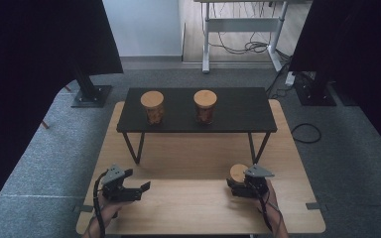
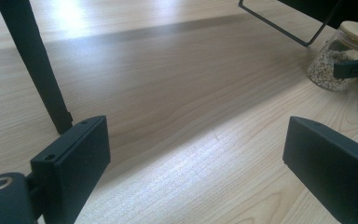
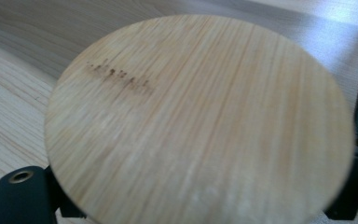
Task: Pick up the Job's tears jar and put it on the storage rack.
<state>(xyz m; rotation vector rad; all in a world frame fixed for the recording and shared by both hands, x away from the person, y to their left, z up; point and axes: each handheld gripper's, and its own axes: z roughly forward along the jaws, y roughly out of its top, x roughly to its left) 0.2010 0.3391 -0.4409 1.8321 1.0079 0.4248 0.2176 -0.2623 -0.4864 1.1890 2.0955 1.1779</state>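
Observation:
A small glass jar with a round wooden lid stands on the light wooden table at the front right, and its lid sits close under the camera in the right gripper view. My right gripper reaches around this jar. From the left gripper view the jar holds pale grains, and one black finger of the right gripper lies against its glass side. My left gripper rests low at the front left, its jaws wide apart over bare wood.
A low black shelf on thin metal legs spans the back of the table. Two more wooden-lidded jars stand on it. One shelf leg rises just left of my left gripper.

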